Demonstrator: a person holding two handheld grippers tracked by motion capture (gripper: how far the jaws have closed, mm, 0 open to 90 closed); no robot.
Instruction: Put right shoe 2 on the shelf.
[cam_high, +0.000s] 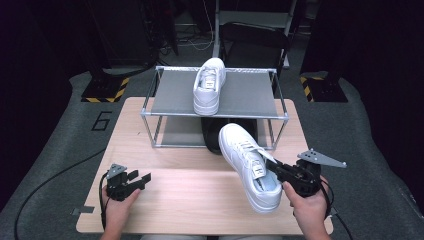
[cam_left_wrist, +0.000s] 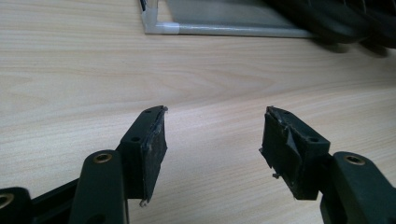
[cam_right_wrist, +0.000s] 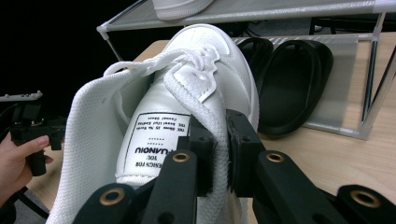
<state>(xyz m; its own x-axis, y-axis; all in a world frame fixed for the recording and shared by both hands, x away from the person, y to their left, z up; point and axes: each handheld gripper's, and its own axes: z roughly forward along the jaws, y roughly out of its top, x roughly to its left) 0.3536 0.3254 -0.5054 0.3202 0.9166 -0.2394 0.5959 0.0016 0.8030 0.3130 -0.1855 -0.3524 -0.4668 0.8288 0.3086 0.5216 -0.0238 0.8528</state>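
Though laced, a white sneaker (cam_high: 248, 165)

My right tool (cam_high: 278, 170) grips the white lace-up sneaker (cam_high: 248, 165) at its collar, toe pointing away from me toward the metal-framed two-tier rack (cam_high: 165, 95). Beyond that toe, a second white sneaker (cam_high: 209, 85) sits on the rack's top shelf, black slippers (cam_right_wrist: 289, 79) below. My left tool (cam_high: 137, 179) rests well left on the wooden bench (cam_high: 190, 200).
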